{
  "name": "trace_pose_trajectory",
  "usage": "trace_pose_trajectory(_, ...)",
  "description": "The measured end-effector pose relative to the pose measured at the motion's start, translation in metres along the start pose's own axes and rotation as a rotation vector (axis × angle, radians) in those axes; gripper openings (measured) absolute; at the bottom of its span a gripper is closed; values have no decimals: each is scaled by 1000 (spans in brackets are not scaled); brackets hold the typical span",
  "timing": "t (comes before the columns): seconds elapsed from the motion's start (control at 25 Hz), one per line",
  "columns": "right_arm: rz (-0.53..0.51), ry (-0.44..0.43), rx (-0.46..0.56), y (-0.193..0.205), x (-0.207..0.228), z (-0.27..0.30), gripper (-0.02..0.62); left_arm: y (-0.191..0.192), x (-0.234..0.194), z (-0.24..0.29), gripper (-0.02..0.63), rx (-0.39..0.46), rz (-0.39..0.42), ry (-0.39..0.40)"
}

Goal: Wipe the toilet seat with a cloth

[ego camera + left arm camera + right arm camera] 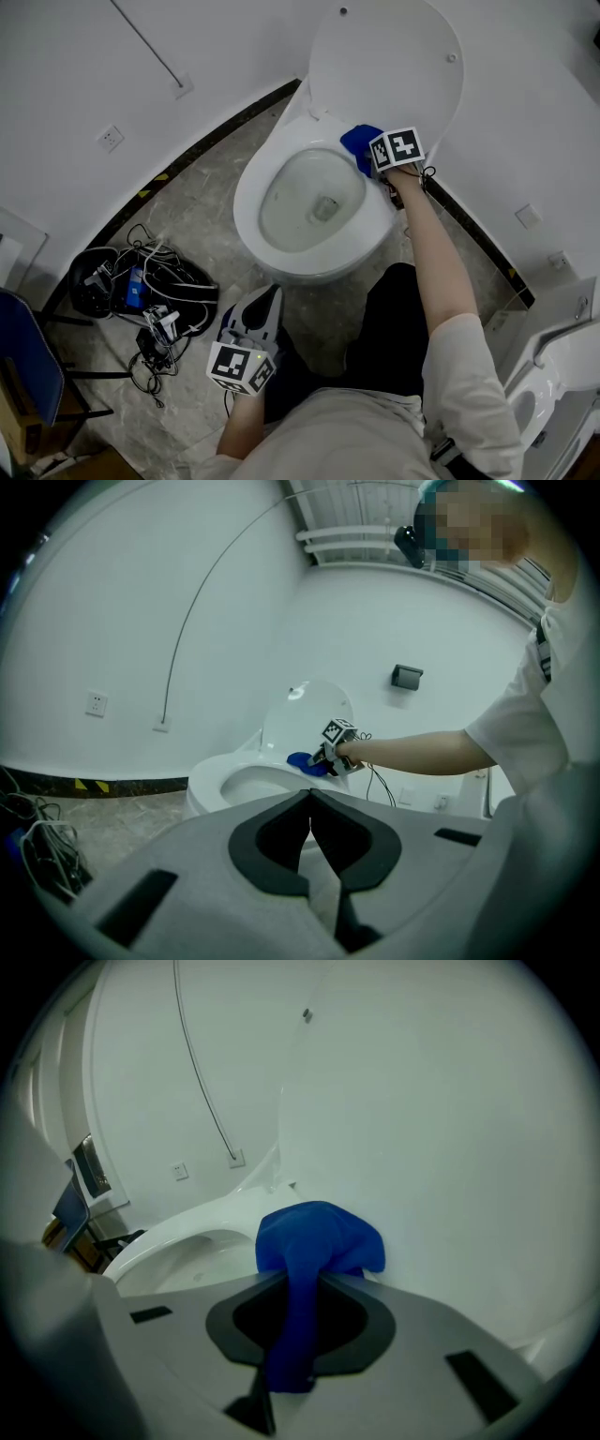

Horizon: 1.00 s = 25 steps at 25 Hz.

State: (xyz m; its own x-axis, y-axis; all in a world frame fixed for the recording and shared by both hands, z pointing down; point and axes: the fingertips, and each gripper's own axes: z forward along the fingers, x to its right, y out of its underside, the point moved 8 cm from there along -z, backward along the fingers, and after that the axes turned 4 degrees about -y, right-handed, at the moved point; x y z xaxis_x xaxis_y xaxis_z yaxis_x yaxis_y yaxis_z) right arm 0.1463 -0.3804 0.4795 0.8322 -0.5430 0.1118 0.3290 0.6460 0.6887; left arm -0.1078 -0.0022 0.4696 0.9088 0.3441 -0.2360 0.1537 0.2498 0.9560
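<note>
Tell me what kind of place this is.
A toilet room, probably a test or showroom space: a white toilet with its lid up stands against a curved wall, a second toilet sits at the right, and loose cables lie on the stone floor.

Floor (pixel 202 202): grey marbled tile, black skirting strip w/ yellow marks along the curved wall. Toilet (pixel 246 202) stands on it at 12 o'clock, lid up. Tangle of cables (pixel 178 281) beside a black bag (pixel 89 281) at 9. Blue chair (pixel 23 361) at 8, legs on the tile. 2nd white fixture (pixel 553 370) at 4.
</note>
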Motion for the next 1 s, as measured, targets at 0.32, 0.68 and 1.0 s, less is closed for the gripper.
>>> trace_pose_trajectory(0.32, 10, -11, 17, -12, -3, 12, 58, 3, -1, -1, 9, -4, -11, -22)
trace_pose_trajectory(0.68, 24, -29, 31, -26, -8, 26, 58, 7, -7, -3, 9, -7, -28, -37)
trace_pose_trajectory(1.0, 35, -36, 31, -36, -17, 39, 58, 13, -11, -3, 9, -18, -41, -44)
